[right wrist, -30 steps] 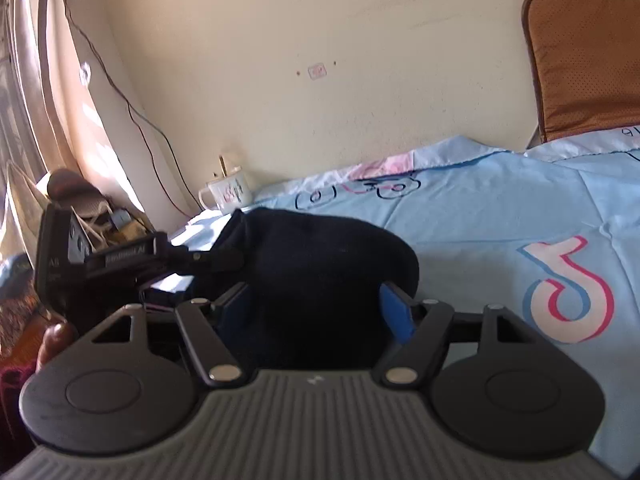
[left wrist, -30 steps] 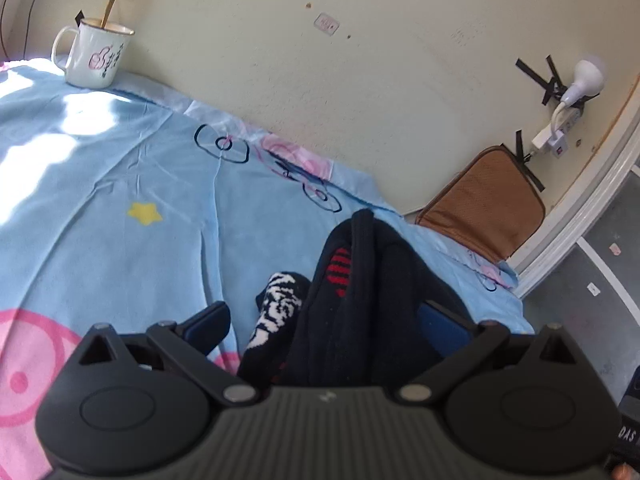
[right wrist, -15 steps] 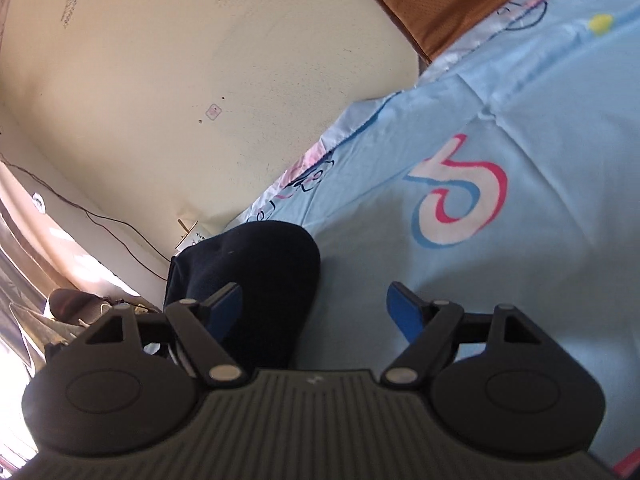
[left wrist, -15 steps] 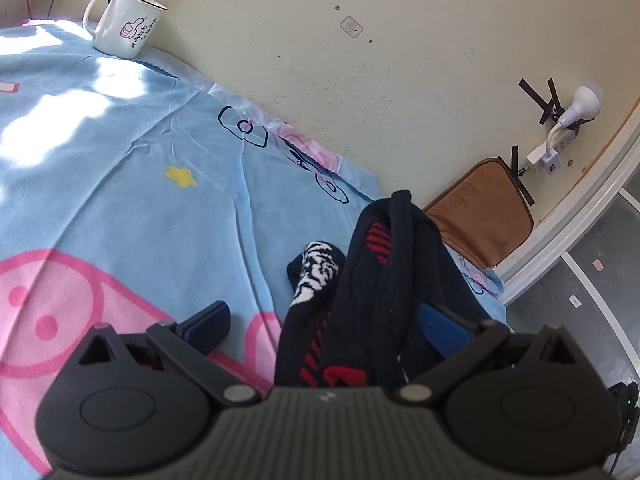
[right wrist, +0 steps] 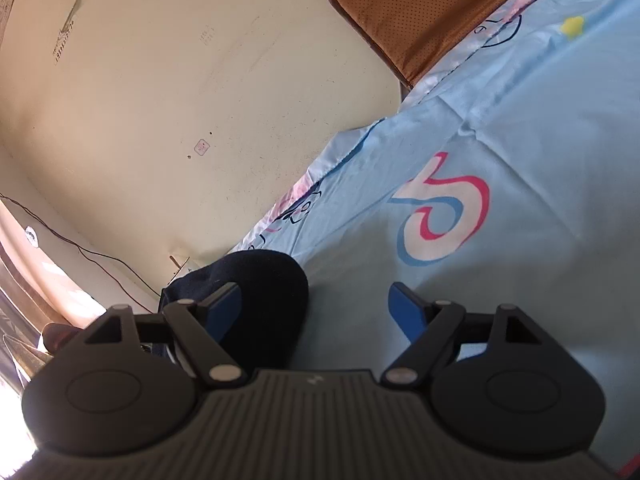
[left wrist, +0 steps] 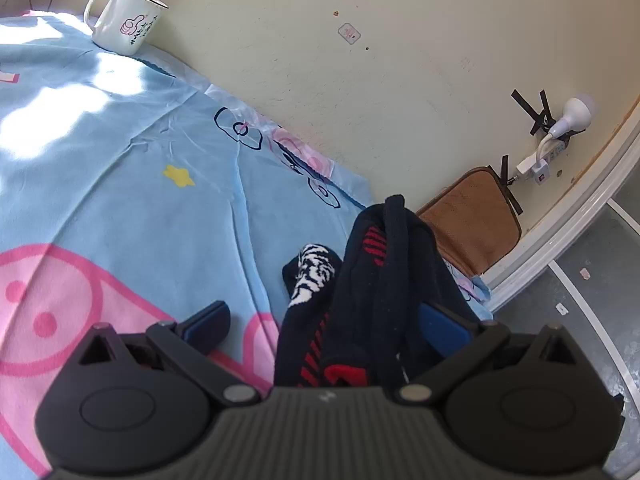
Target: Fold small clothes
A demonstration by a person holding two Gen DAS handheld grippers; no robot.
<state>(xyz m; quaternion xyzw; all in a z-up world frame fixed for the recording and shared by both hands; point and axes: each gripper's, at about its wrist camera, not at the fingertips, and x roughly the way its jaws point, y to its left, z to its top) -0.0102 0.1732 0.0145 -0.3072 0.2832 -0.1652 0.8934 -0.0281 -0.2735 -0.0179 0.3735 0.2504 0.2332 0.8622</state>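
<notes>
Left wrist view: left gripper [left wrist: 324, 326] wide apart, jaws not pinching. The dark garment [left wrist: 384, 292], black with red stripes and a black-and-white patch, sits bunched between the fingers on the blue bedsheet [left wrist: 120, 200]; it leans on the right finger, clear of the left one. Mug [left wrist: 126, 20] far back by the wall, brown cushion [left wrist: 476, 220] at the bed edge, lamp [left wrist: 572, 118] plugged in on the wall.

Right wrist view: right gripper [right wrist: 316, 312] wide too; jaws have just been opening. Garment [right wrist: 264, 300] lies against the left finger, only its edge in the gap; right finger over bare sheet.

Risks, as a judgement: nothing is clamped, so the bunched pile could slump and undo any fold. The garment sits close to the bed edge on the cushion side, so a push that way may slide it off. Closing blind on the lump might grab several layers or the sheet.
</notes>
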